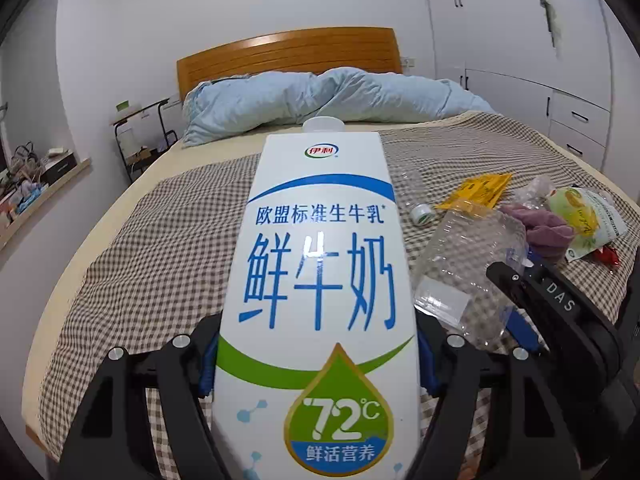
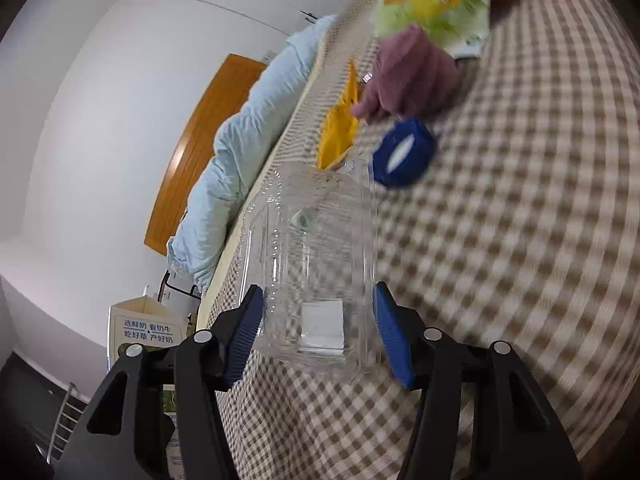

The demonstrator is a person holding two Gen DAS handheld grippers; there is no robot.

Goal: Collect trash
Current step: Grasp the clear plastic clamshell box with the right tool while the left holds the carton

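My left gripper (image 1: 320, 360) is shut on a tall white milk carton (image 1: 320, 280) with blue characters, which it holds above the checked bed sheet (image 1: 160, 240). The carton's side also shows low on the left in the right wrist view (image 2: 148, 328). A clear plastic clamshell box (image 2: 316, 264) sits between the blue pads of my right gripper (image 2: 320, 332), and both pads touch its sides. In the left wrist view the box (image 1: 472, 264) and the right gripper (image 1: 512, 300) are just right of the carton.
More litter lies on the sheet: a blue cap (image 2: 404, 152), a purple cloth (image 1: 544, 228), a yellow packet (image 1: 480, 190), a green-yellow wrapper (image 1: 584, 216), a red wrapper (image 1: 606, 256) and a clear bottle's capped neck (image 1: 422, 214). A blue duvet (image 1: 320, 96) lies by the headboard.
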